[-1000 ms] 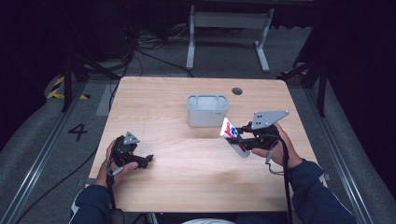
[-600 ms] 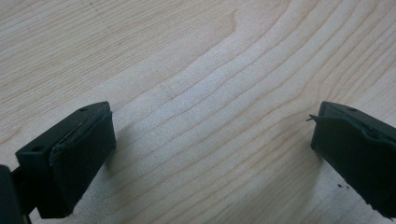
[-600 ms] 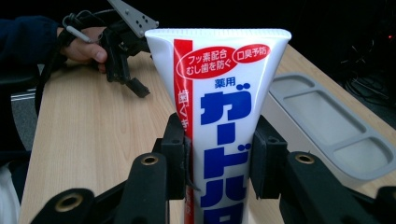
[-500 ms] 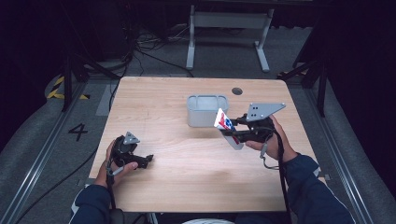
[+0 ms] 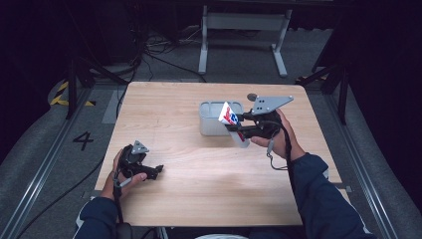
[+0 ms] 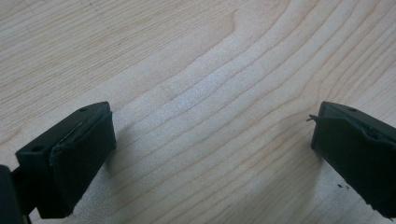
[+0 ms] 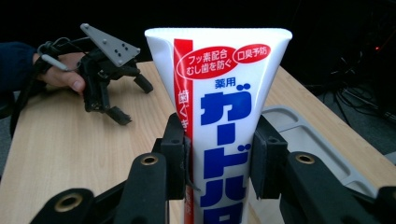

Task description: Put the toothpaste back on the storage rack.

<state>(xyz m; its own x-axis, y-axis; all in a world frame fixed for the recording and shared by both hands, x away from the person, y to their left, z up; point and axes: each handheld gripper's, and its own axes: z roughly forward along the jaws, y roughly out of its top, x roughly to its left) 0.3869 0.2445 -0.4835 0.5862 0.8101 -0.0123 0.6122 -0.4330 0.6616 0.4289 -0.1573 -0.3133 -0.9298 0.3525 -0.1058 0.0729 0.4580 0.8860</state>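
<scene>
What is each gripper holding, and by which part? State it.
The right gripper clamps a white toothpaste tube across its middle, the crimped flat end pointing away from the jaws. The left gripper holds nothing; its jaws stand open over the table.

Light wooden rectangular table (image 5: 179, 114), pale grain, rests on grey floor (image 5: 45, 149). Grey rectangular plastic bin (image 5: 213, 119) sits directly on tabletop, just right of centre, toward 12 o'clock edge. Small dark round spot (image 5: 252, 96) on tabletop at 1 o'clock from bin, near far edge. Bare wood across 6 o'clock half.
</scene>
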